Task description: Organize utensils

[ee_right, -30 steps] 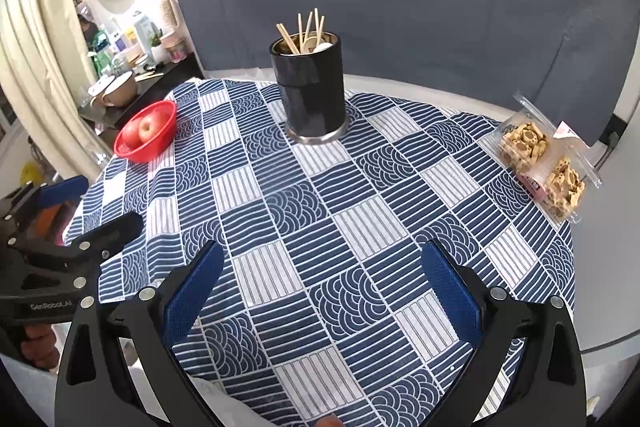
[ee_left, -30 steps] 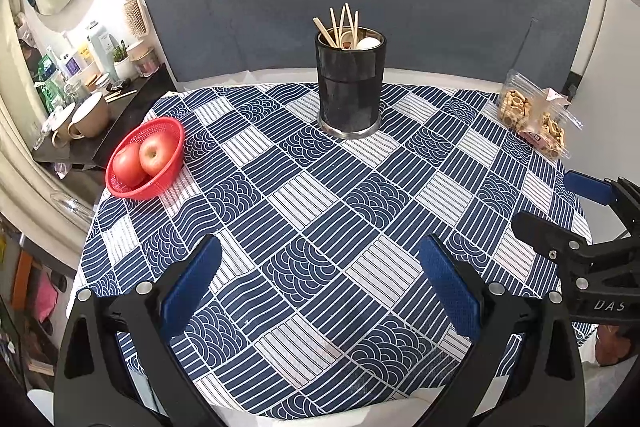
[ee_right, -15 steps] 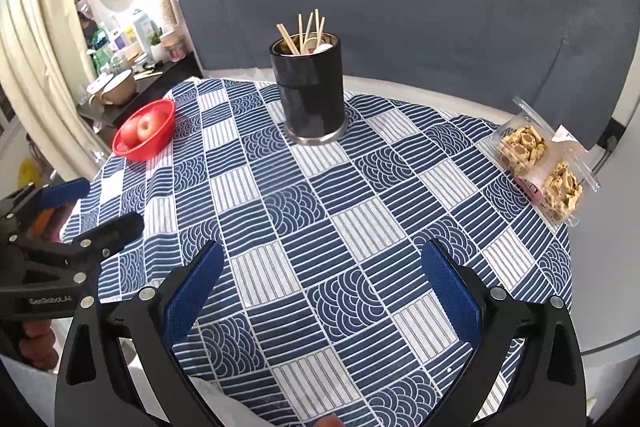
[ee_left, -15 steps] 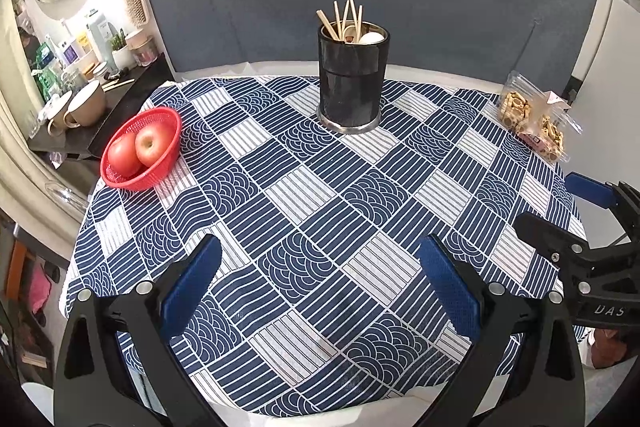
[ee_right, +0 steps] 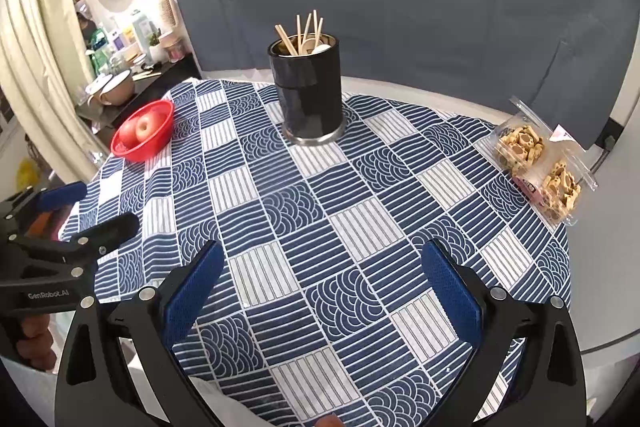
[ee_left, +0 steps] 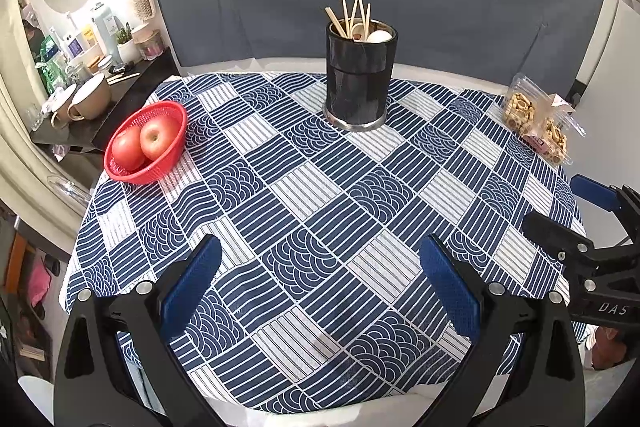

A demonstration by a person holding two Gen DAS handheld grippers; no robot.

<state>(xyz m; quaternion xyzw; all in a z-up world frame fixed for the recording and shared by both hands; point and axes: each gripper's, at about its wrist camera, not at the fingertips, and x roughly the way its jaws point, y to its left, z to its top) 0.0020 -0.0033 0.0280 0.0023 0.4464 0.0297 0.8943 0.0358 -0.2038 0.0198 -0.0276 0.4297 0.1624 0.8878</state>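
Round surface (ee_left: 304,187) under blue patchwork cloth; tall black cylindrical holder (ee_left: 360,75) with wooden chopsticks (ee_left: 352,17) stands far-centre. My left tongs (ee_left: 320,287) and right tongs (ee_right: 320,287) both gape, empty, well short of holder. Risk: reaching in tips the holder.

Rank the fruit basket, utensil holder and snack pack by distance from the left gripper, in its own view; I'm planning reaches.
1. Fruit basket, on the left near the cloth's edge.
2. Utensil holder, straight ahead at the back.
3. Snack pack, far right; too close to the holder to call.
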